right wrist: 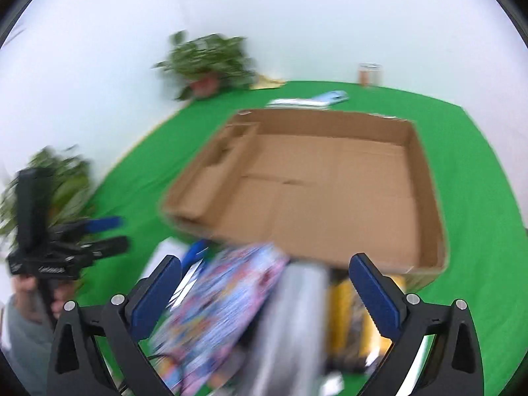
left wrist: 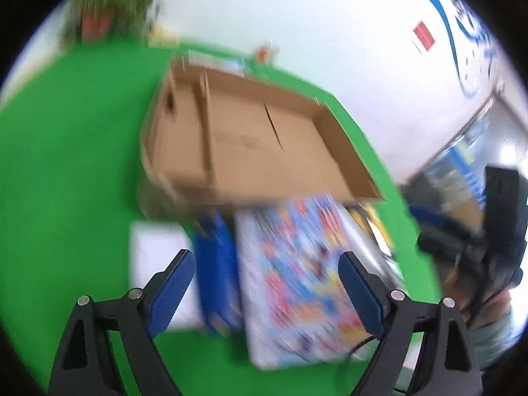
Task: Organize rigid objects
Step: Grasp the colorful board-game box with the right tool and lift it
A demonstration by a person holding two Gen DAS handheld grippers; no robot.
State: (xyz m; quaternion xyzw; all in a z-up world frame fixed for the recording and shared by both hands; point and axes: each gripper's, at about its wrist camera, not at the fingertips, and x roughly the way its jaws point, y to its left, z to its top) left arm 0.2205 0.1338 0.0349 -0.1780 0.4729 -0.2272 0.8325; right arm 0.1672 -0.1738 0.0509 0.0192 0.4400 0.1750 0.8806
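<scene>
Cardboard tray (left wrist: 264,138) sits open-topped on the green worktop (left wrist: 76,151), with a narrow divided strip along one side and a wide bare floor; nothing lies inside it in either view. Both views are smeared by blur, so fine detail is lost.

From the left wrist camera, the left tongs (left wrist: 265,292) stand spread wide with nothing between the blue pads; beyond them, just in front of the tray's near wall, lie a white flat box (left wrist: 158,264), a blue box (left wrist: 217,274) and a large colourful picture box (left wrist: 297,280), packed side by side; a yellow item (left wrist: 376,227) peeks out past the picture box. Only this view shows the blue lettering and red sign (left wrist: 424,36) on the wall, and the right tongs (left wrist: 468,247) from outside at the frame's right edge; whether they are spread cannot be told here.

From the right wrist camera, the right tongs (right wrist: 264,295) are spread wide and empty above the same row; the colourful picture box (right wrist: 214,303) leans across, beside a grey box (right wrist: 293,323) and a yellow box (right wrist: 349,316), which this view shows far more fully. The left tongs (right wrist: 105,231) appear at the left, parted, held in a hand (right wrist: 29,288). Only here are a potted plant (right wrist: 208,62), a jar (right wrist: 369,74) and a pale blue flat item (right wrist: 330,97) seen clearly behind the tray (right wrist: 330,181).
</scene>
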